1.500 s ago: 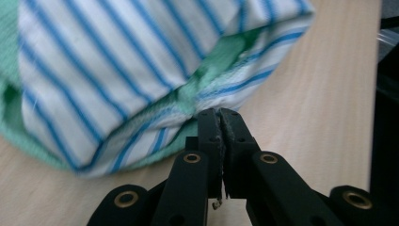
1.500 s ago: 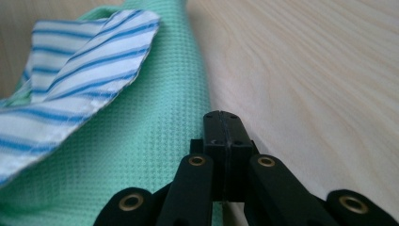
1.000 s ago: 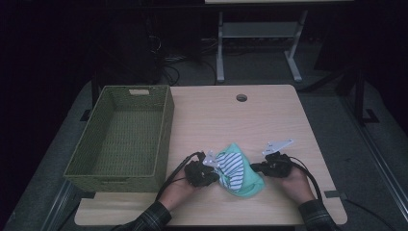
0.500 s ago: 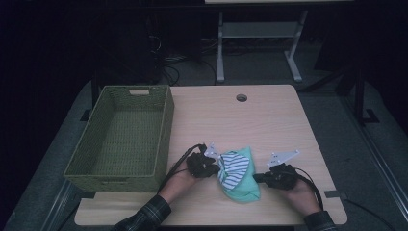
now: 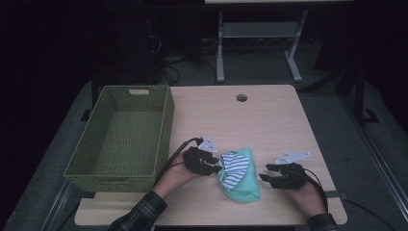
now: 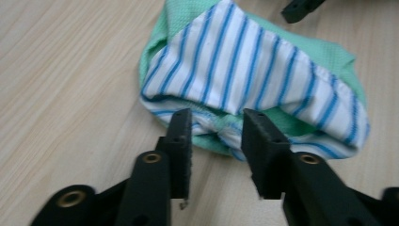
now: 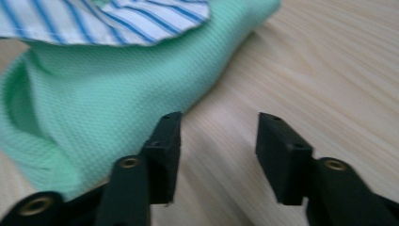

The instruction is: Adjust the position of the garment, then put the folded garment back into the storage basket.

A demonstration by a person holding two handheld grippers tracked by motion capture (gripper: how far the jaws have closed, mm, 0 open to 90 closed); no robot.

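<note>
Soft folded cloth [image 5: 239, 175], green waffle weave under blue-striped white, lying on the woodgrain table [image 5: 269, 120], left gripper [image 6: 215, 136] jaws just parted, hem between them unpressed, right gripper [image 7: 217, 141] jaws just spread beside the green edge.

Green wicker basket [image 5: 120, 139] on wooden table [image 5: 250, 120].

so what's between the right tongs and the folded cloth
Nothing: in the high view a short strip of bare table separates the right tongs from the green and striped cloth. Their jaws have just been opening, with nothing between them.
</note>
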